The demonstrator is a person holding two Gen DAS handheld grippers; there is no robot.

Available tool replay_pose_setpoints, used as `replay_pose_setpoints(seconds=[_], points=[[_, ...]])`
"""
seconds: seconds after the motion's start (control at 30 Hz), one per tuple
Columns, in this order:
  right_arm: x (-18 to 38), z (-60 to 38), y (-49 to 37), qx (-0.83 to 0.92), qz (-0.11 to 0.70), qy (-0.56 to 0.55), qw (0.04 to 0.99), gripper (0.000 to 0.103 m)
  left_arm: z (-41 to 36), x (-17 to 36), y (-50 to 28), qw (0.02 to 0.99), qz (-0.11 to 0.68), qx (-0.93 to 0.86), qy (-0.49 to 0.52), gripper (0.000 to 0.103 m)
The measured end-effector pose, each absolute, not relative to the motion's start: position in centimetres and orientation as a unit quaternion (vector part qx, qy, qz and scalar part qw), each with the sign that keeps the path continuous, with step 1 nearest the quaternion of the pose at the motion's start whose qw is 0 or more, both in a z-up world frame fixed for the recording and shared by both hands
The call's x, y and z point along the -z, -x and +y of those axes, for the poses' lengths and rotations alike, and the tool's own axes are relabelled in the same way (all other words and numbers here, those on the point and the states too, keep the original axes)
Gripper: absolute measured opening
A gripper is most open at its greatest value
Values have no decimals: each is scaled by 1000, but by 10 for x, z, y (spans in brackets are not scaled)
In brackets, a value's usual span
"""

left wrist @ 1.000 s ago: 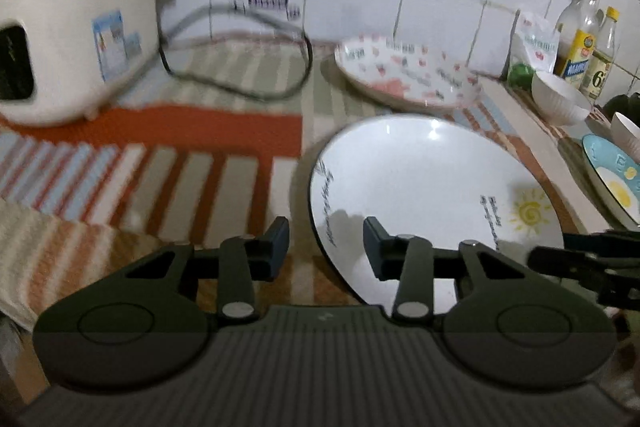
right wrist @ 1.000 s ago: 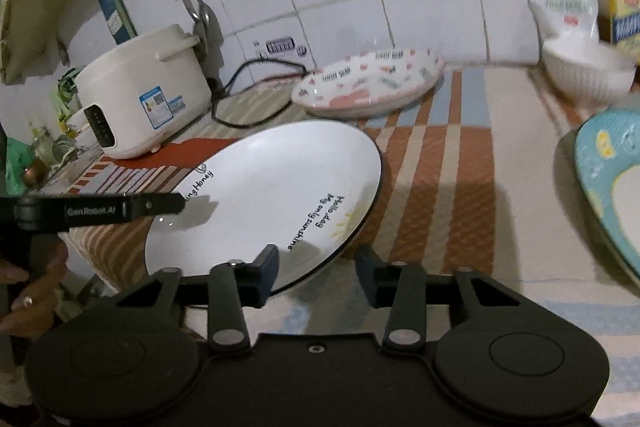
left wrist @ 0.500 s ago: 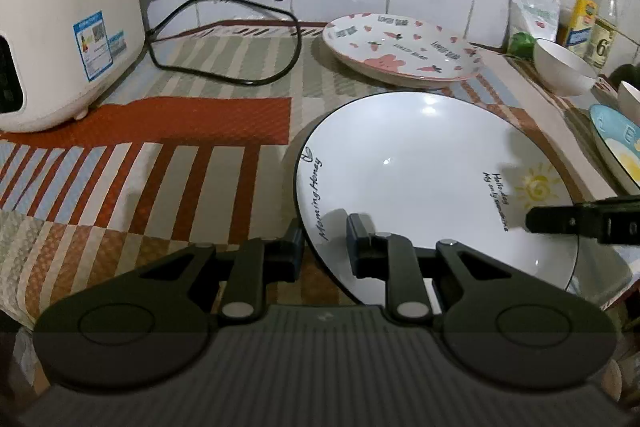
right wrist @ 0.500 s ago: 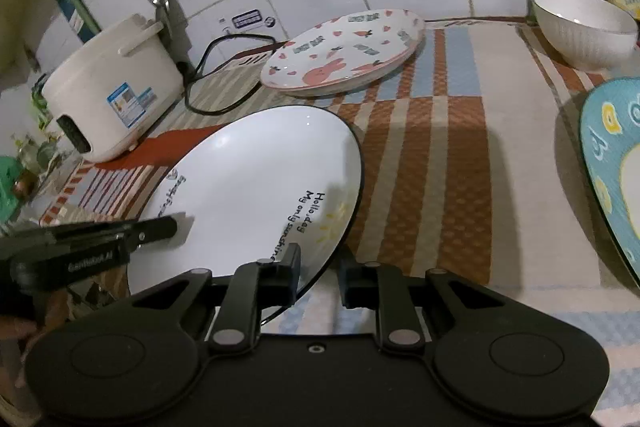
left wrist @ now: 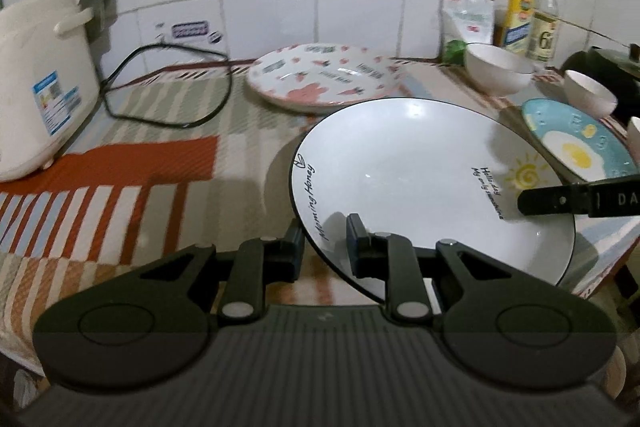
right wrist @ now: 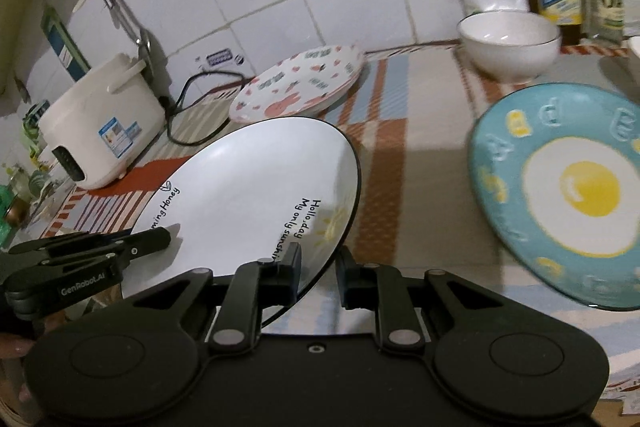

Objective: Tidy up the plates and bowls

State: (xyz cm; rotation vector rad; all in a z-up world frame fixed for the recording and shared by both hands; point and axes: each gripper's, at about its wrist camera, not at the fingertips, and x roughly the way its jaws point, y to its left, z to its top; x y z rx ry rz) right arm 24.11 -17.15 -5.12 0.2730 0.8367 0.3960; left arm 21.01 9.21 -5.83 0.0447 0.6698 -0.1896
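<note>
The white plate [left wrist: 420,183] with black rim is held from two sides, above the striped cloth [left wrist: 132,167]. The left gripper [left wrist: 323,241] closes its jaws on the near-left rim, one finger under and one over. The right gripper [right wrist: 318,269] closes on the opposite rim, by the sun drawing. Behind it lies the pink rabbit plate [left wrist: 324,79], to the right the blue egg plate [right wrist: 568,187], and far right a white bowl [right wrist: 508,43]. The rice cooker [left wrist: 40,83] stands far left.
</note>
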Motion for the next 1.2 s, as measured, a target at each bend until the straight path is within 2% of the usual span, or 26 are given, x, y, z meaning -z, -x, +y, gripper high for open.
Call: replay_pose_setpoints(seconds=[0.7, 0.77, 0.8, 0.83, 0.87, 0.9, 0.93, 1.2], points=[[76, -186, -253, -162, 391, -106, 900, 23, 70, 84, -240, 928, 353, 116, -9, 21], [76, -186, -253, -165, 391, -104, 899, 26, 70, 85, -241, 928, 355, 113, -7, 21], [76, -184, -252, -168, 393, -98, 899, 31, 71, 85, -241, 928, 354, 111, -5, 23], [74, -182, -249, -170, 390, -87, 901, 40, 70, 84, -241, 929, 353, 109, -9, 34], [71, -180, -245, -165, 383, -71, 906, 56, 68, 83, -239, 931, 349, 102, -17, 43], [68, -179, -241, -159, 375, -58, 911, 63, 68, 82, -235, 935, 341, 93, -26, 59], [64, -178, -236, -158, 366, -47, 916, 66, 68, 80, -231, 940, 330, 84, -34, 68], [28, -196, -195, -160, 317, -35, 934, 66, 75, 52, -196, 950, 299, 83, -31, 77]])
